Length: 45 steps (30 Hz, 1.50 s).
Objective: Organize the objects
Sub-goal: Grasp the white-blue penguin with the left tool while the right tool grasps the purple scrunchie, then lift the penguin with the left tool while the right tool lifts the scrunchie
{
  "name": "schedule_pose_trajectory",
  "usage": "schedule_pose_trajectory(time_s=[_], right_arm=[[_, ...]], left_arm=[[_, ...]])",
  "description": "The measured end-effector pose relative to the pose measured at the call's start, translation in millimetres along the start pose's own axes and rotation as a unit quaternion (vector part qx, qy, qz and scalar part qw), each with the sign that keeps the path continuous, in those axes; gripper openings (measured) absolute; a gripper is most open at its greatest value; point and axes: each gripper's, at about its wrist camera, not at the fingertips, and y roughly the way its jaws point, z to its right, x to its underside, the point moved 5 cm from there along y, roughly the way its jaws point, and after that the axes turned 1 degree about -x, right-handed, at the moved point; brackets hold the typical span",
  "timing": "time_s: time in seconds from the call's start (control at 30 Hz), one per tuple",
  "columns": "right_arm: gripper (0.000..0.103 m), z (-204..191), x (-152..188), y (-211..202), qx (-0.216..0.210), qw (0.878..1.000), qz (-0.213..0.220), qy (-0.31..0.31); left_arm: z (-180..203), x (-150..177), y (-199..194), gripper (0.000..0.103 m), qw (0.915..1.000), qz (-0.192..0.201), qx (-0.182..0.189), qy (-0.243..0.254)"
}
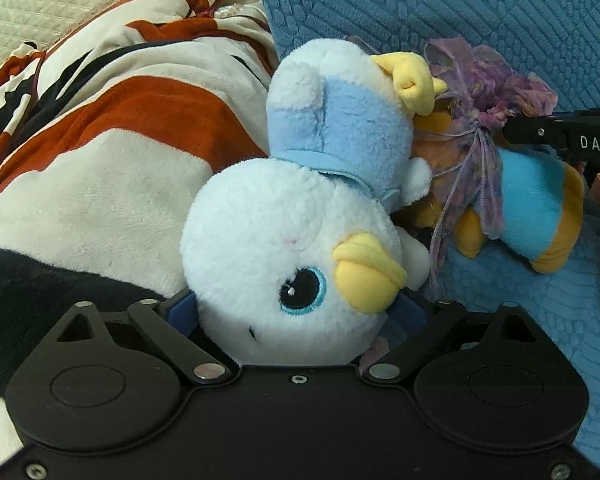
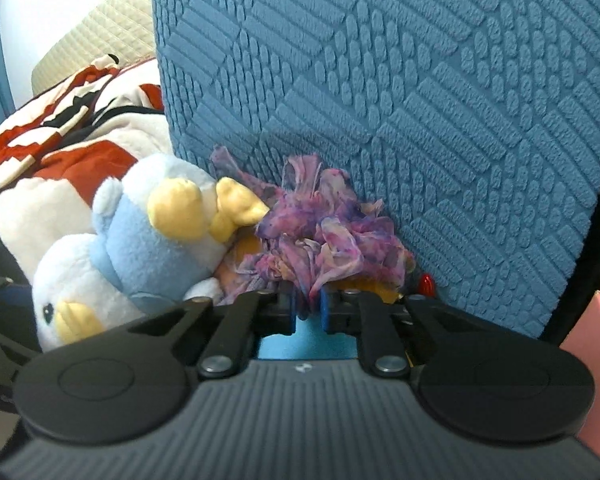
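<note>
Two grippers at work: we have one on each plush, both toys lying on the blue chair.
Blue textured chair cover (image 2: 420, 100): rises just beyond our right fingertips; the toys rest against it, which we judge is why they stay heaped and not rolled off.
Striped fleece blanket (image 1: 112, 128): bunched off to the outer side of our left fingers, touching the penguin's back and propping it.
White-and-blue penguin plush (image 1: 292, 220): lies head toward us, its head sitting between our left fingers, feet pointing away.
Left gripper (image 1: 296, 312): spread wide around the penguin's head; the blue pads (image 1: 182, 312) sit at both cheeks, yet we cannot tell whether they press or only flank it.
Orange-and-blue plush (image 1: 536, 204): just beyond the penguin, touching it, mostly under the bow.
Purple ribbon bow (image 2: 324, 240): tied on that smaller plush, directly ahead of our right fingertips.
Right gripper (image 2: 308, 308): pinched almost fully together on a strand of the bow, likely the easiest handle for lifting that toy.
Writing: "DAS" in white on the right gripper's black finger, seen from the left wrist; nothing else legible.
</note>
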Motion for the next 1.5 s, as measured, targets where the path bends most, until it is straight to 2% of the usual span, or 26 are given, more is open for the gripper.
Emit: schedule_pose_trajectory(time_s=[0.23,0.47,0.63,0.77,0.87,1.0,1.07,1.27,1.37,1.47,1.5], right_arm=[[0.012,-10,1,-19,-0.001,1.000,0.001,0.015],[0.011,-21,13,-55,0.008,1.000,-0.003,0.029],[0.011,-29,24,-86,0.028,0.999,0.003,0.026],[0.011,-30,47,-108,0.039,0.998,-0.022,0.053],[0.011,-34,66,-125,0.064,0.996,-0.043,0.046],[0.011,-38,94,-146,0.074,0.993,-0.072,0.061],[0.011,-39,108,-152,0.083,0.990,-0.093,0.070],[0.014,-39,141,-155,0.080,0.980,-0.156,0.098],[0.016,-38,145,-164,0.068,0.978,-0.151,0.127],[0.032,-40,141,-170,0.053,0.981,-0.140,0.121],[0.042,-41,141,-171,0.056,0.982,-0.139,0.114]], left_arm=[[-9,-6,-34,0.086,0.9979,0.024,0.030,-0.053],[-15,-17,-74,0.082,0.9957,0.051,0.043,-0.064],[-11,-12,-104,0.082,0.9942,0.061,0.058,-0.067],[-4,7,-123,0.082,0.9931,0.055,0.068,-0.077],[3,27,-135,0.082,0.9908,0.044,0.088,-0.092],[19,55,-149,0.080,0.9878,0.021,0.114,-0.104],[27,67,-156,0.078,0.9884,0.021,0.116,-0.096],[38,91,-161,0.075,0.9862,-0.012,0.136,-0.094],[39,98,-156,0.075,0.9839,-0.039,0.155,-0.081],[36,99,-150,0.082,0.9817,-0.057,0.164,-0.080],[34,98,-148,0.088,0.9812,-0.058,0.163,-0.084]])
